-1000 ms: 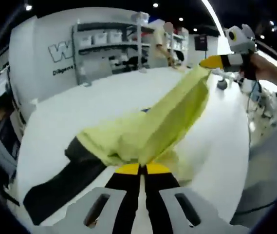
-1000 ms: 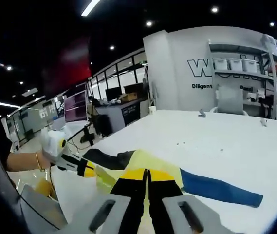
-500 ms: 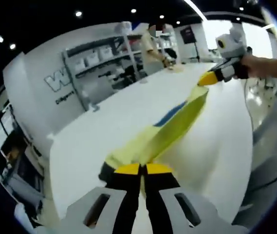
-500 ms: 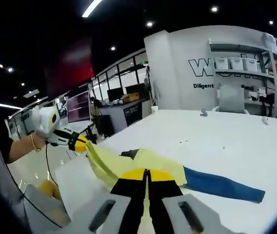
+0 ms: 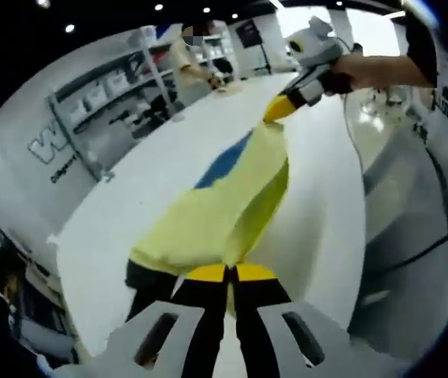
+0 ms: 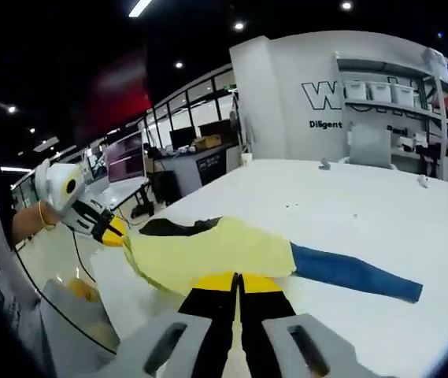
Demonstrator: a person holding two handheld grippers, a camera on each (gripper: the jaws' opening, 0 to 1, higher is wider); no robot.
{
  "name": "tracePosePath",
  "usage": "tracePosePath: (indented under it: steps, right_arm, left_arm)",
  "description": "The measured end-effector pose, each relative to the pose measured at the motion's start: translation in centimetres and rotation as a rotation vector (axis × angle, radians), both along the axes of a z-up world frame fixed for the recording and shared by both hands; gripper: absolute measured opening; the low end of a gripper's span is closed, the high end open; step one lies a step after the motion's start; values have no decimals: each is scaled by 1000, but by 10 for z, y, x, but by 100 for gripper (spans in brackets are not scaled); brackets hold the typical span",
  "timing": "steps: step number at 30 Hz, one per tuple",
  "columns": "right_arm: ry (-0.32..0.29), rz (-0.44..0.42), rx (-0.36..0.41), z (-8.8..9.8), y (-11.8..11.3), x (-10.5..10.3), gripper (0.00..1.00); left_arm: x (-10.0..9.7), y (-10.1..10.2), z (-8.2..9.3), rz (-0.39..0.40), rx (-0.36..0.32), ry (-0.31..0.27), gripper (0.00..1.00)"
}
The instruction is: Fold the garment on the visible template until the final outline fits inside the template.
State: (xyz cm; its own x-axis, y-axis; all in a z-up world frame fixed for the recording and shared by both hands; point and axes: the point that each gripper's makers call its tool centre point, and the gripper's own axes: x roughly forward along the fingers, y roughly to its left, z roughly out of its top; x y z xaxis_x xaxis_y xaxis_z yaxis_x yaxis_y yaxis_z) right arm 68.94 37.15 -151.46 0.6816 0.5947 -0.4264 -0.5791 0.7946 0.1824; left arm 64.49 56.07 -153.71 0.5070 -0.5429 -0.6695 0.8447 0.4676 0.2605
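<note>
Yellow garment (image 6: 208, 253) now stretched wider above white table (image 6: 365, 220); both grippers' fingers (image 5: 225, 272) clamped on its edge.

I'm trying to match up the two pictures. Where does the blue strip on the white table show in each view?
Left gripper view: the blue strip lies above centre, behind the stretched yellow garment.
Right gripper view: the blue strip runs right of centre, out from under the yellow garment.
Shared landmark: the shelf unit beside the lettered wall.
</note>
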Motion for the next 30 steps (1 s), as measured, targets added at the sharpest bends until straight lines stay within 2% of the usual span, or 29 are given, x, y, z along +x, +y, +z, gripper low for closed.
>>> tracePosePath:
  steps: [7,8,9,11,13,14,15,16,18,20,21,24,27,30]
  right_arm:
    - [60,-29,-32,-27,-15,-16,0]
    - [65,-30,-37,-29,-16,-17,0]
    - [72,-31,-38,-32,-17,-17,0]
    - [78,-32,-35,-35,-17,-18,0]
    - [85,-35,-35,-37,-17,-18,0]
    - [86,-36,-35,-37,-17,-18,0]
    - [87,-37,-35,-37,-17,-18,0]
    - [88,-36,-37,-37,-17,-18,0]
    - [85,-35,-41,-36,-18,-16,0]
    - [82,-36,-45,-34,-19,-15,0]
    - [82,-38,-46,-35,-19,-14,0]
    - [81,-40,-50,-35,-20,-14,0]
    - [82,-41,-54,-36,-22,-14,0]
    - [86,-39,-59,-38,-22,-15,0]
  left_arm:
    - [-19,-25,-30,-54,-7,59,0]
    - [-21,-25,-38,-53,19,62,0]
    - [-22,-21,-44,-56,76,56,0]
    - [-22,-19,-51,-67,132,17,1]
    - [-28,-22,-59,-81,124,19,5]
    - [-26,-21,-59,-69,120,-2,8]
    - [-28,-21,-61,-66,107,3,15]
    - [-29,-18,-63,-38,72,15,21]
    - [-29,-7,-71,-13,83,27,28]
    - [-30,8,-81,11,119,46,25]
    - [-30,13,-83,33,113,55,22]
    - [-28,21,-90,109,37,112,19]
    - [-21,32,-101,234,-75,191,18]
    - [-13,40,-109,318,-113,225,16]
